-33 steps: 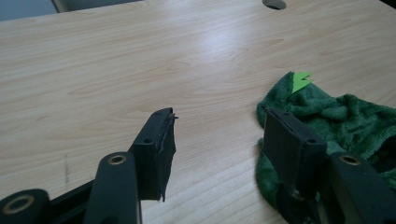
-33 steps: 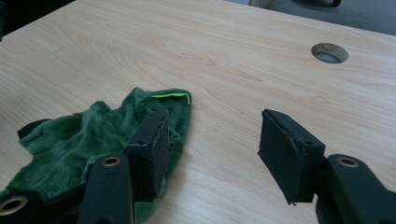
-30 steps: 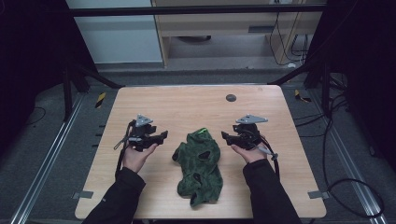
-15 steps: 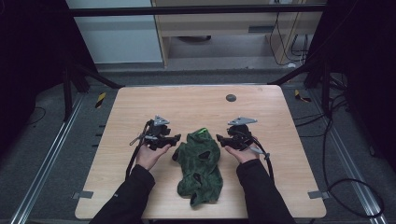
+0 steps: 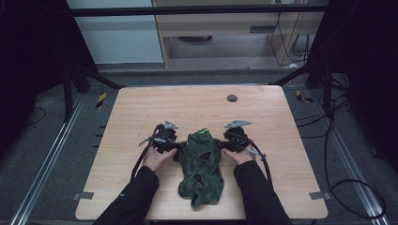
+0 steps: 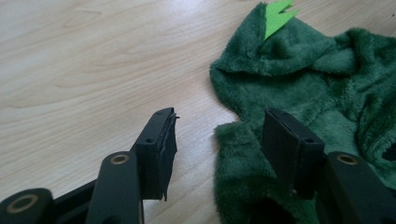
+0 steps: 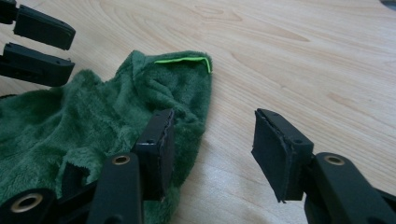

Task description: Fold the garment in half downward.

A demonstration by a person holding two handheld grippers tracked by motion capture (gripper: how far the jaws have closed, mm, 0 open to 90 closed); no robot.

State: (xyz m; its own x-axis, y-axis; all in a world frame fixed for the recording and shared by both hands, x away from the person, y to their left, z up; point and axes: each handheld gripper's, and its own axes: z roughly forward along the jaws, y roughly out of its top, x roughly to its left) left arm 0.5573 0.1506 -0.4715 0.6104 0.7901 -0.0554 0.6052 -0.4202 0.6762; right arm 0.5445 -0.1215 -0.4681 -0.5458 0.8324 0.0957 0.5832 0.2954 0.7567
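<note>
**Closing in on green fleece garment, both sides**

Step in hand, by the look of it: approach before grasp. Green fleece garment lying crumpled near front-centre of wooden table, bright green trim at far end. Left gripper at garment's left edge, right gripper at its right edge, both low over the tabletop.

Left gripper view: jaws spread wide, nothing clamped. One jaw over bare wood, other over the fleece, garment's edge sitting in the gap. Zigzag green tab farther off, at top of the cloth.

Right gripper view: likewise wide open, empty. One jaw on or just above the fleece edge, other over bare wood; contact hard to tell. Left gripper's jaws at top left, beyond the cloth.

Nothing pinched yet, so early in the job.

Next move, prob.: push each gripper a bit further in so a fold sits fully between the jaws, then close both. Needs a bite of enough pile, not just fluff, w/o scraping table. Small dark disc well apart, no concern.
</note>
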